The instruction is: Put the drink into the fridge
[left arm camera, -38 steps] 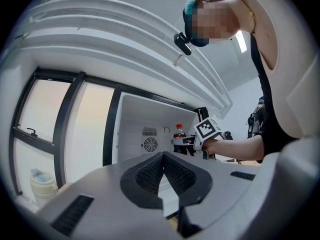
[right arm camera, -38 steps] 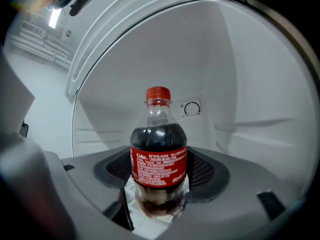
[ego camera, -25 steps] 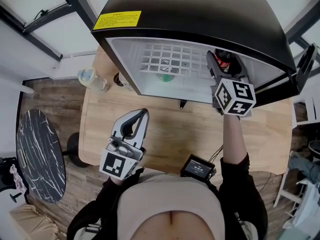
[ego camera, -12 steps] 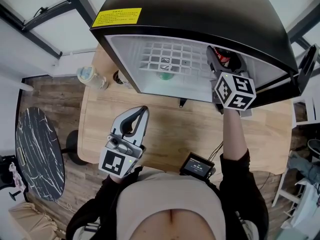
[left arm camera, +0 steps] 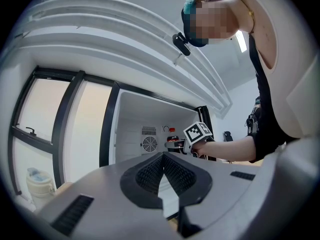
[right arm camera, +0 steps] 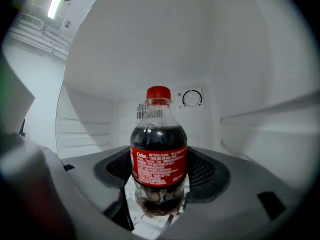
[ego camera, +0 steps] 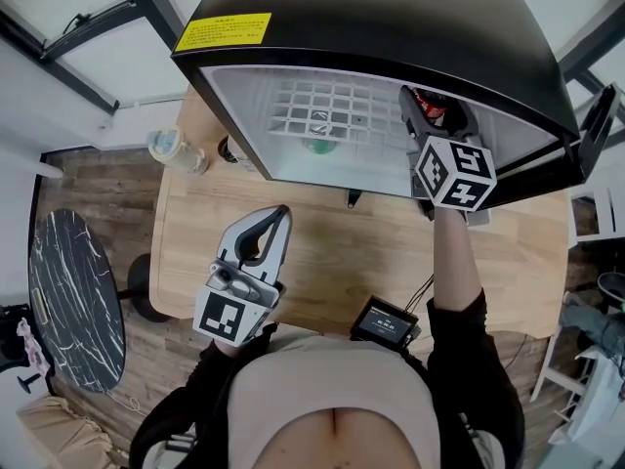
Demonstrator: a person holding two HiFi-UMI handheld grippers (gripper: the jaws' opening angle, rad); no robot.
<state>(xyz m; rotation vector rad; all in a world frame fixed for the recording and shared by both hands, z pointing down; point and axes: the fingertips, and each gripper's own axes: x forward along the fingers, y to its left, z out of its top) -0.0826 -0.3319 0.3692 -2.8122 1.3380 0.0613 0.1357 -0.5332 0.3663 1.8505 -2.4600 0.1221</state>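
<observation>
A cola bottle (right arm camera: pixel 159 159) with a red cap and red label stands upright between the pads of my right gripper (right arm camera: pixel 159 186), which is shut on it. In the head view that gripper (ego camera: pixel 430 106) reaches into the right side of the open black fridge (ego camera: pixel 391 18), and only the bottle's top (ego camera: pixel 431 108) shows. White fridge walls and a thermostat dial (right arm camera: pixel 192 98) lie behind the bottle. My left gripper (ego camera: pixel 277 215) hovers over the wooden table (ego camera: pixel 322 252) near the person's body, shut on nothing, its pads (left arm camera: pixel 150 171) meeting.
A wire shelf (ego camera: pixel 332 110) fills the fridge's left part, with a green object (ego camera: pixel 319 147) below it. The fridge door (ego camera: pixel 591 125) stands open at the right. A lidded plastic cup (ego camera: pixel 168 149) sits at the table's left corner, a small black screen device (ego camera: pixel 386 322) at the front edge.
My right gripper has moved slightly deeper into the fridge with the bottle. The left gripper has stayed in place.
</observation>
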